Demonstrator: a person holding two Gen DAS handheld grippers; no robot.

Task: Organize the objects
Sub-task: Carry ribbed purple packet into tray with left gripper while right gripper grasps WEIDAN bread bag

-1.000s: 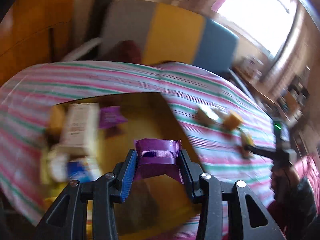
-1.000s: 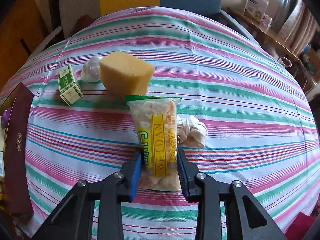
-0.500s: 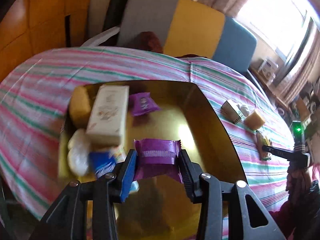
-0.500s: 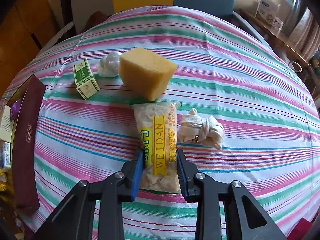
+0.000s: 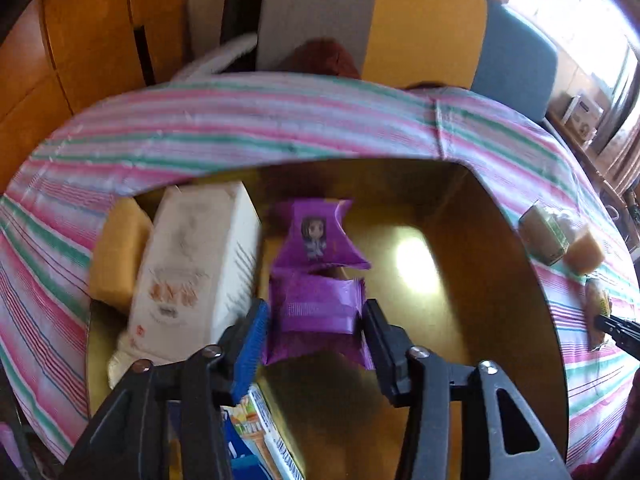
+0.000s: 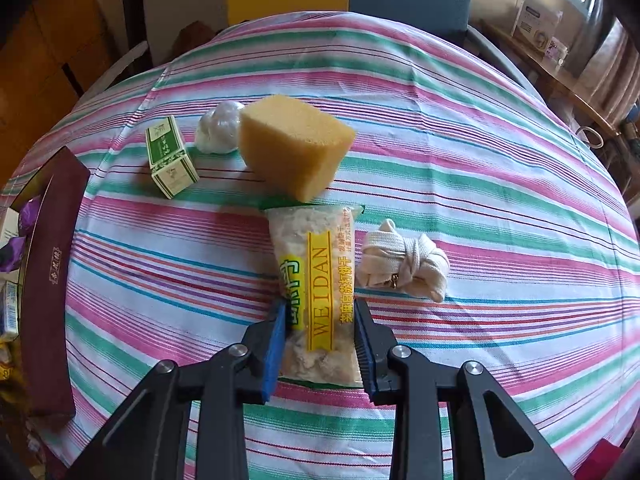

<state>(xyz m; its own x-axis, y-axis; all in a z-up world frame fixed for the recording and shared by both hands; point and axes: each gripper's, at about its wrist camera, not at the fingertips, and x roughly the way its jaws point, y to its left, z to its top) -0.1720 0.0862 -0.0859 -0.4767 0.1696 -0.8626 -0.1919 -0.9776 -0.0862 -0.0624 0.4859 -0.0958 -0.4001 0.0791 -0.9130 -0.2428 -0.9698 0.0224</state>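
A table under a striped cloth in pink, green and white fills the foreground. Behind it stands a seat back in grey, yellow and blue panels. Orange-brown wooden cabinet panelling covers the left wall. A bright window at upper right is overexposed (detail outside unreadable). A wooden side shelf at right carries a white box. Curtains hang beside it.

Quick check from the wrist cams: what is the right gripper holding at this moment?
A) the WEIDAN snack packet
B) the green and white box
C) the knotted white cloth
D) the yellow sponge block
A: the right gripper has its jaws closed on the WEIDAN snack packet; the sponge block, green and white box and knotted cloth lie free on the striped tablecloth.
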